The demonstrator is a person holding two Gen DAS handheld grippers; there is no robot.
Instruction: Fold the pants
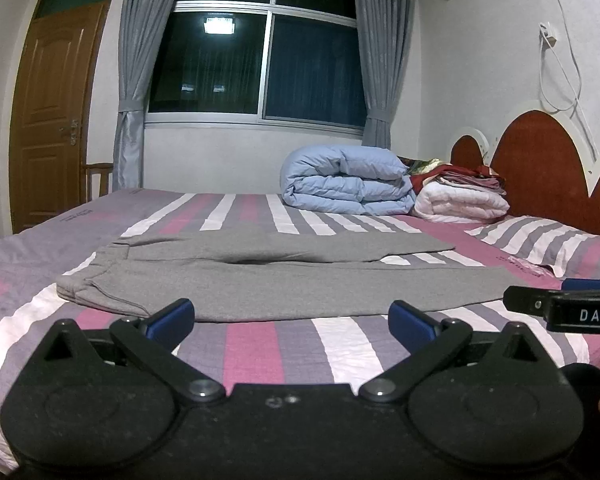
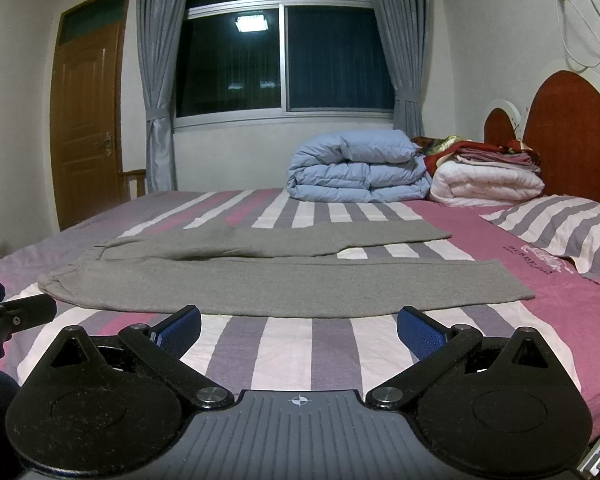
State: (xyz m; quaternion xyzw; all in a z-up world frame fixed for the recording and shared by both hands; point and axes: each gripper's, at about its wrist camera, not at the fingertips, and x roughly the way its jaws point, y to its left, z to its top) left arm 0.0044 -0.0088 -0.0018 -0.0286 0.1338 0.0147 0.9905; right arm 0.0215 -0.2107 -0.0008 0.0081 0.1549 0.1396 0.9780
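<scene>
Grey pants (image 1: 284, 284) lie flat on the striped bed (image 1: 260, 344), waist to the left, both legs stretched to the right and slightly apart. They also show in the right wrist view (image 2: 292, 284). My left gripper (image 1: 292, 320) is open and empty, just short of the near leg's front edge. My right gripper (image 2: 298, 330) is open and empty, also just short of the near leg, to the right of the left one. The right gripper's side shows in the left wrist view (image 1: 564, 306); the left gripper's side shows in the right wrist view (image 2: 16, 316).
A folded blue duvet (image 1: 346, 180) and a white quilt (image 1: 460, 200) with folded clothes sit at the bed's far side. A striped pillow (image 1: 548, 244) lies by the red headboard (image 1: 540, 160) on the right. A door (image 1: 48, 120) and window are behind.
</scene>
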